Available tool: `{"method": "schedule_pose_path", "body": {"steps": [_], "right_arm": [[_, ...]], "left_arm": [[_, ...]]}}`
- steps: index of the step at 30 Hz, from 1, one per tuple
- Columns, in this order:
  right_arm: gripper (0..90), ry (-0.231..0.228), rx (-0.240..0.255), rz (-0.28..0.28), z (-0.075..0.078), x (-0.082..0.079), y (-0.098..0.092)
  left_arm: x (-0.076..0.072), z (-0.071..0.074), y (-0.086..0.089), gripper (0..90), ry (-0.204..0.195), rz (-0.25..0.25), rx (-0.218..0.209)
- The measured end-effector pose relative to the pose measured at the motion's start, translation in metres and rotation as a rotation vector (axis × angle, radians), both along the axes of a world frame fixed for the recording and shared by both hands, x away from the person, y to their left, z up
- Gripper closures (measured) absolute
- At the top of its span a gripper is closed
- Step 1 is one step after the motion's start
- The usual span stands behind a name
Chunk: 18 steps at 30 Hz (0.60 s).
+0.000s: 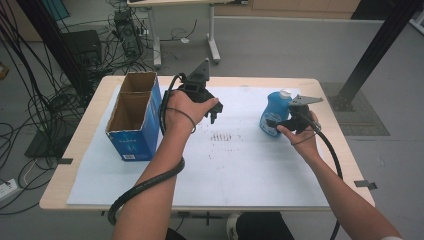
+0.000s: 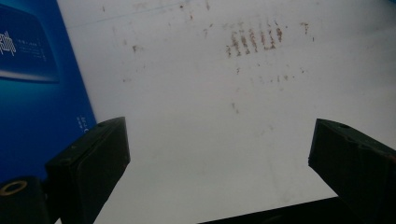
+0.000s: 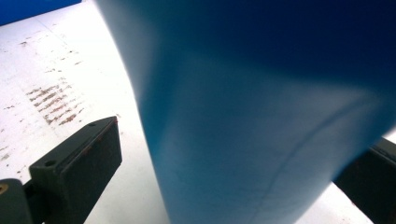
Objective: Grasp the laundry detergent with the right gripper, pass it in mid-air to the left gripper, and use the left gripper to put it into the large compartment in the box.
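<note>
Blue bottle (image 1: 274,114) with a white cap is standing upright on the right part of the white sheet (image 1: 240,175) covering the table (image 1: 75,145), and the right gripper (image 1: 272,121) is reaching at its lower body from the person's side. Nearest the camera, both forearms are coming in from the bottom edge, the left one angling up toward the middle of the table with a black cable draping around it, the right one rising toward the bottom of the bottle with the wrist bent inward. In the right gripper view the jaws are standing wide apart with the bottle (image 3: 261,116) between them; the near jaw is clear of its side, so nothing is being clamped. Farther in, the left gripper (image 1: 214,112) is hovering over the sheet just right of the open blue cardboard box (image 1: 135,125), pointing down. Its jaws are spread wide and holding nothing, with the stained sheet (image 2: 210,116) showing between them and the box (image 2: 37,93) close by at the edge.
</note>
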State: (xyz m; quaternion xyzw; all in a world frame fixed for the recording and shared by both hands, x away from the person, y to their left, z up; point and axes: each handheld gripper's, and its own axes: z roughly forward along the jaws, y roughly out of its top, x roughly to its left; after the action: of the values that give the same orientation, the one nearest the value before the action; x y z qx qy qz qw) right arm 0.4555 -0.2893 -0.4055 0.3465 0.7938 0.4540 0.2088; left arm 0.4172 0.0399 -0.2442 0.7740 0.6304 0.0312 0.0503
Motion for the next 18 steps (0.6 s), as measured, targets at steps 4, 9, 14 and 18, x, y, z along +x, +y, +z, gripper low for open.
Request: {"method": "schedule_pose_path", "body": {"steps": [4, 9, 14, 18], "right_arm": [[0.9, -0.006, -0.007, 0.005, -0.0003, 0.0002, 0.0009], [1.0, -0.004, -0.006, 0.001, -0.0005, 0.0006, 0.0006], [0.9, -0.01, -0.009, 0.003, -0.0002, 0.0003, 0.0013], [0.9, -0.015, -0.009, 0.002, 0.0003, 0.0002, 0.0013]], "left_arm": [[0.0, 0.0002, 0.0004, 5.8, 0.002, 0.0, 0.0], [0.0002, 0.001, 0.0009, 5.8, 0.001, 0.002, 0.0], [0.0, 0.0018, -0.0001, 5.8, -0.001, 0.001, 0.001], [0.0, 0.0018, -0.0004, 5.8, 0.001, 0.0, 0.003]]}}
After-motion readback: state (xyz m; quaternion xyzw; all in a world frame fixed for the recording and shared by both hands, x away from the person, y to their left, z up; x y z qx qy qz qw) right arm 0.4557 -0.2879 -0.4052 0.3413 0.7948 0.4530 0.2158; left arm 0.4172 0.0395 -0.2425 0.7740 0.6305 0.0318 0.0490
